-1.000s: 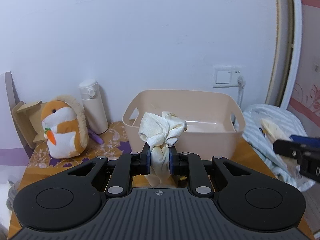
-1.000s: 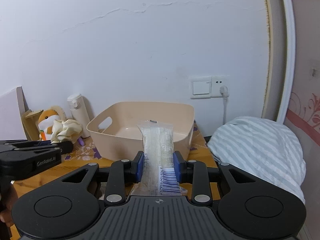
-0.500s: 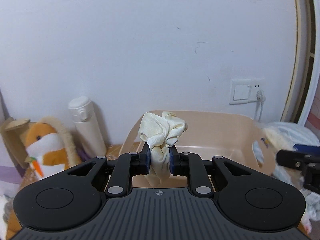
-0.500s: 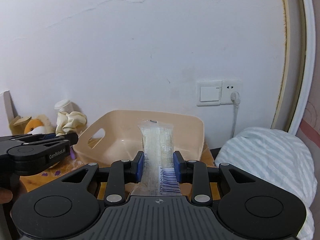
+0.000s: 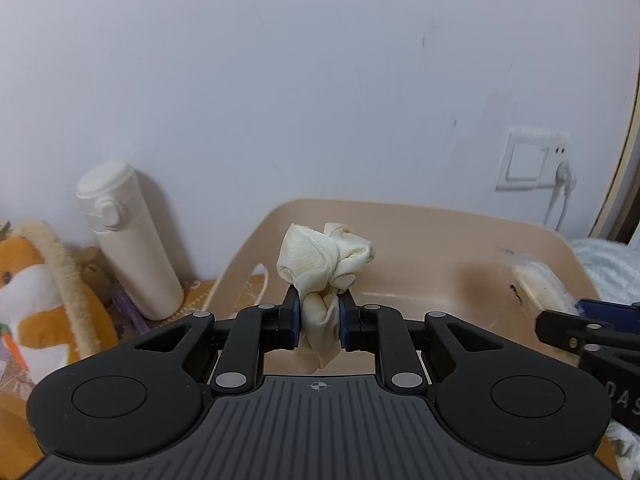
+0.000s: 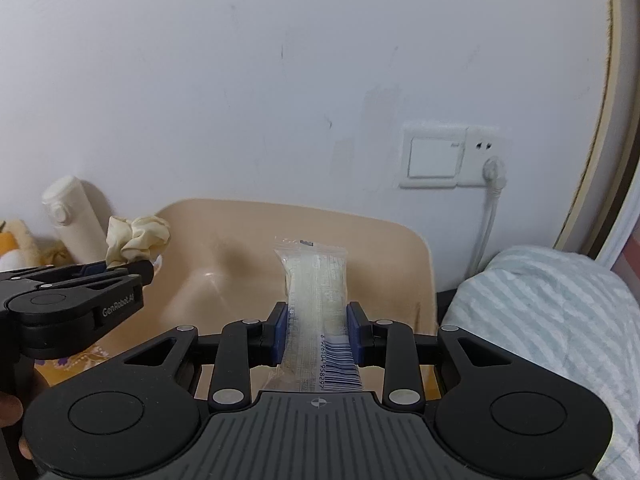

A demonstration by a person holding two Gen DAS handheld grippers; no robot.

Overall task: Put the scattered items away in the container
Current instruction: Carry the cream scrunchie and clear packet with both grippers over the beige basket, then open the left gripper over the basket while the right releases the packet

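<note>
Left tongs [image 5: 319, 316] pinching crumpled cream cloth [image 5: 326, 260]; right tongs [image 6: 319, 334] pinching clear plastic snack packet [image 6: 316, 280] (both before beige plastic tub [image 6: 384, 248]).

We are reading "GenRobot.AI" in pale letters on the side of the left gripper [image 6: 130, 268], seen from the right wrist view. On the clear snack packet [image 6: 316, 300] we are seeing a barcode with digits beside it, partly legible as "958297". On the right gripper [image 5: 560, 322] we are making out only "DAS", cut off.
</note>
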